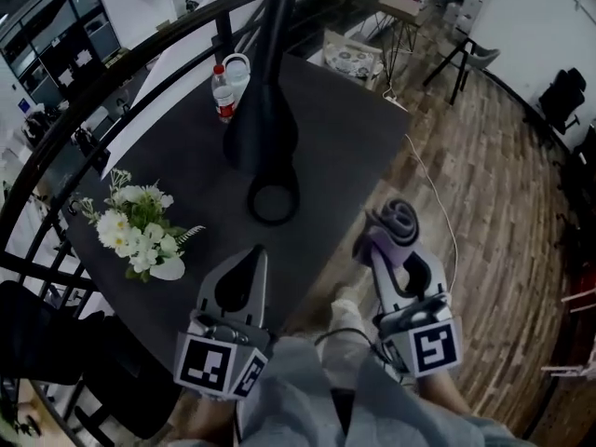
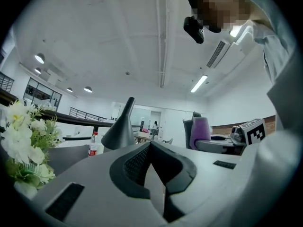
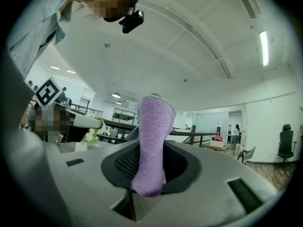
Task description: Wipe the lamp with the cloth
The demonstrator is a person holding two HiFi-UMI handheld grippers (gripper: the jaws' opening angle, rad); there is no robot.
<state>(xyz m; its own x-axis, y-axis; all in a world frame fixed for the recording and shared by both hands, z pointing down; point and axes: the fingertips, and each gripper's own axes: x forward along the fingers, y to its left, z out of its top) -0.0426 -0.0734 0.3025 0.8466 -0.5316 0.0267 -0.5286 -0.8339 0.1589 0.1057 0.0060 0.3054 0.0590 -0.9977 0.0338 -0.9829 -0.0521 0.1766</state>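
Nearest us, right gripper (image 1: 399, 252) clamps the cloth (image 1: 401, 215), left gripper (image 1: 250, 261) pinched shut, empty, both by the table's (image 1: 349, 142) near edge; lamp (image 1: 264, 119) stands toward the far edge, and we fear an unbraced wipe tips it onto the bottle (image 1: 223, 96)

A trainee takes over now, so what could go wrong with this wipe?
1. The water bottle stands close beside the lamp; a sweep of the cloth in the right gripper could knock it over.
2. The lamp is tall on a small ring base, and the left gripper, shut and empty, is not steadying it, so a firm push might tip it.
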